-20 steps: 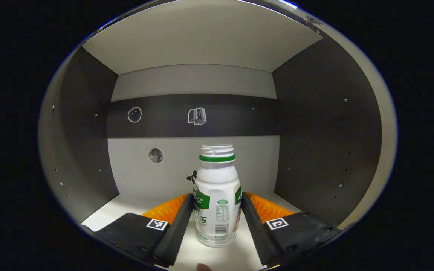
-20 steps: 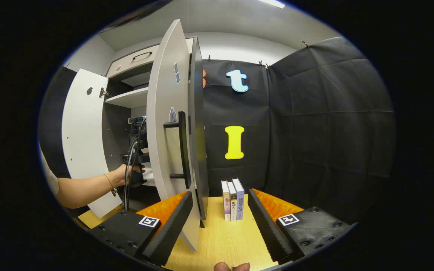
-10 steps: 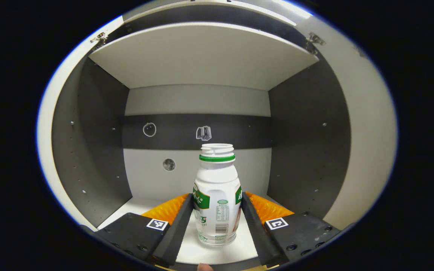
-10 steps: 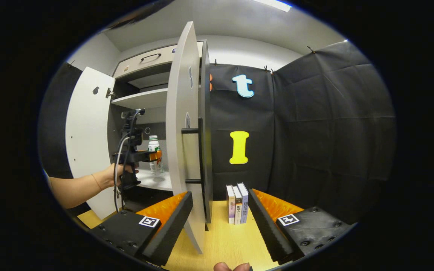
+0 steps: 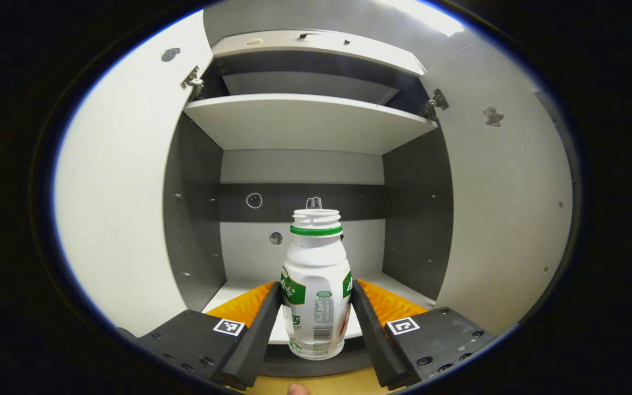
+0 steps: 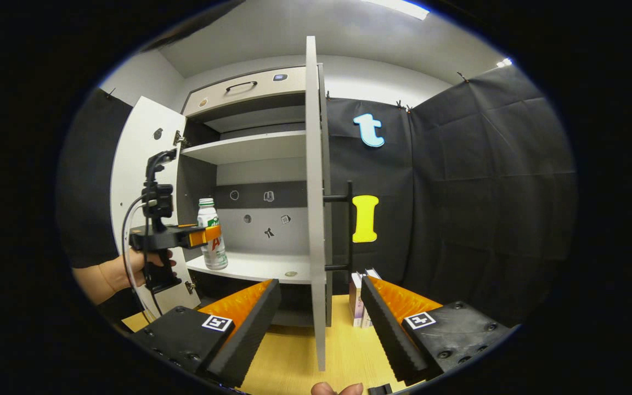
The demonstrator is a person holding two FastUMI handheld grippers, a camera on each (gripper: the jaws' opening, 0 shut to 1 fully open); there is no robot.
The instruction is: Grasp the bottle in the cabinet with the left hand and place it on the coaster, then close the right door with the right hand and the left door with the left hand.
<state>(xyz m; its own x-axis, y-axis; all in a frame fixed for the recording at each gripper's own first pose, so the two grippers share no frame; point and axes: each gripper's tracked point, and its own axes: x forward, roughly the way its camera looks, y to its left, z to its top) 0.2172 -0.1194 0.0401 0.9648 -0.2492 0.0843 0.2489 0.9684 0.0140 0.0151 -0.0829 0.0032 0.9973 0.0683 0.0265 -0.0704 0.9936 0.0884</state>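
Note:
A white bottle (image 5: 316, 285) with a green collar and an open neck stands upright between my left gripper's fingers, which press on both its sides; my left gripper (image 5: 316, 312) is shut on it at the front edge of the cabinet shelf (image 5: 239, 288). In the right gripper view the same bottle (image 6: 210, 236) hangs just out from the cabinet, held by the left gripper (image 6: 206, 237) in a hand (image 6: 129, 269). My right gripper (image 6: 320, 307) is open, with the edge of the right door (image 6: 316, 219) seen between its fingers farther off.
The cabinet's left door (image 6: 146, 181) and right door stand wide open. An upper shelf (image 5: 305, 118) and a drawer (image 6: 250, 90) sit above. Books (image 6: 361, 296) stand on the wooden table (image 6: 294, 356) beside the cabinet.
My left gripper has drawn back out of the cabinet with the bottle in it. My right gripper has shifted so the right door is now seen edge-on.

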